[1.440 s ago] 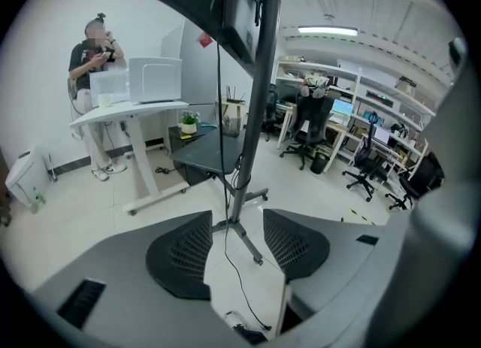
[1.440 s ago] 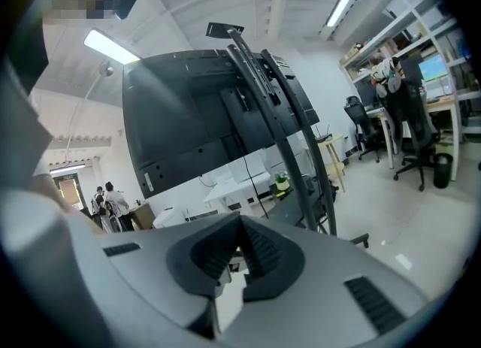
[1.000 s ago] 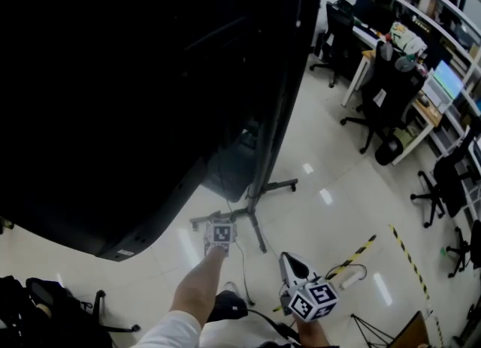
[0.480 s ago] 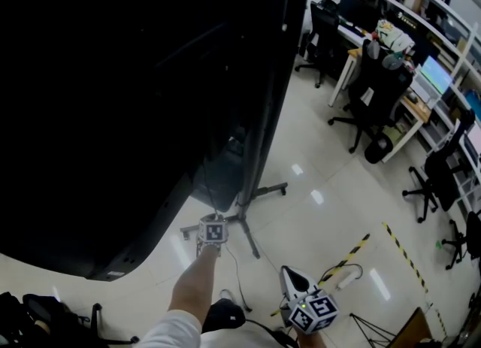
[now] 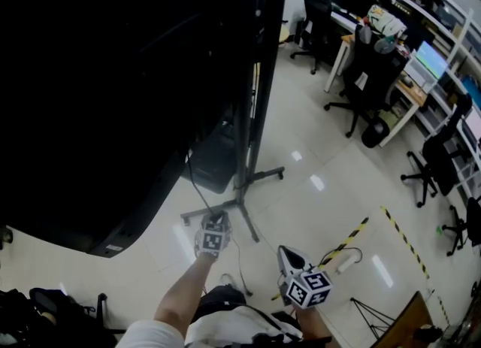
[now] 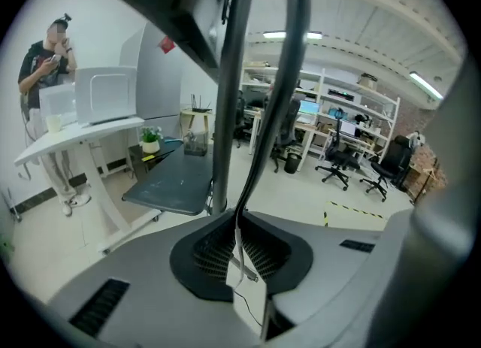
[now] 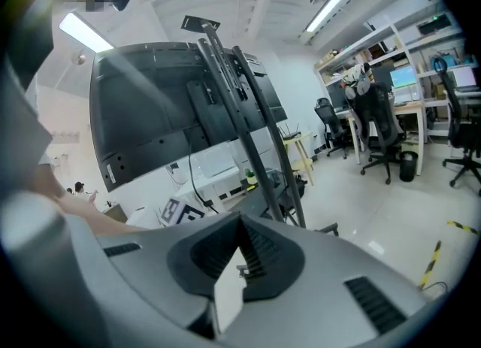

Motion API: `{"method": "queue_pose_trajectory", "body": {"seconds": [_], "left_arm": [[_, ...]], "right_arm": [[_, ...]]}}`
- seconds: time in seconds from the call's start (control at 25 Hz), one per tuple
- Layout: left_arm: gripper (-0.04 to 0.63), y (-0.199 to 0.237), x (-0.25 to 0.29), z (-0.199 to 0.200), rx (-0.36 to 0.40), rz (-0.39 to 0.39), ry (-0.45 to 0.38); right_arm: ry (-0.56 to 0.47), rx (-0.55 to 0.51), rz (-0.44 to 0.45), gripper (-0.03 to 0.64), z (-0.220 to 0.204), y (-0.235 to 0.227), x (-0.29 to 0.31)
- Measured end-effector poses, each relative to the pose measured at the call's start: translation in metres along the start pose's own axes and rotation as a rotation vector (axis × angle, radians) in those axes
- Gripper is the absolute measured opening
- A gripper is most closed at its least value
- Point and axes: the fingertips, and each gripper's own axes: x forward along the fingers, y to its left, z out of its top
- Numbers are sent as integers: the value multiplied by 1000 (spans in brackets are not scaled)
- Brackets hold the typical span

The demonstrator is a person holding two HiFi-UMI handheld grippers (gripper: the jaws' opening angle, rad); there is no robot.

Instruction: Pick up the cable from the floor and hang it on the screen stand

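The black screen (image 5: pixel 113 91) fills the left of the head view on its dark stand (image 5: pixel 245 121), whose legs (image 5: pixel 252 181) spread over the pale floor. My left gripper (image 5: pixel 215 228) is low beside those legs. In the left gripper view its jaws (image 6: pixel 239 235) are closing, and the pads pinch a thin pale cable (image 6: pixel 237 252) that continues upward as a thicker dark cable (image 6: pixel 282 106) beside the stand pole (image 6: pixel 229 76). The thin cable (image 5: pixel 240 262) trails over the floor towards me. My right gripper (image 5: pixel 284 253) is shut and empty (image 7: pixel 242 260), nearer me.
Yellow-black tape (image 5: pixel 353 234) and a second cable with a white plug (image 5: pixel 344 263) lie on the floor at right. Office chairs (image 5: pixel 361 91) and desks (image 5: pixel 421 91) line the far right. A dark box (image 5: pixel 214 162) sits under the screen. A person (image 6: pixel 46 61) stands by a white desk (image 6: pixel 83 128).
The head view has swung, so the stand now sits further left. My left gripper has tilted and come slightly nearer me beside the stand's legs. The right gripper has barely moved.
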Motion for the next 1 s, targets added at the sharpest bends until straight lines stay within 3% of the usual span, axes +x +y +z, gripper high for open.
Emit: {"method": "queue_pose_trajectory", "body": {"seconds": [0.12, 0.32, 0.52, 0.8, 1.0], "left_arm": [[26, -29, -41, 4, 60, -22, -48], [25, -69, -111, 25, 24, -58, -101], [25, -114, -173, 80, -6, -130, -188], [25, -146, -225, 133, 37, -254, -224], [25, -146, -246, 162, 47, -317, -254]], "right_arm": [[51, 10, -4, 12, -25, -9, -12], [144, 14, -3, 14, -69, -25, -27], [229, 2, 15, 23, -116, -43, -35], [243, -3, 72, 87, -132, -34, -24], [261, -31, 97, 189, -135, -24, -6]]}}
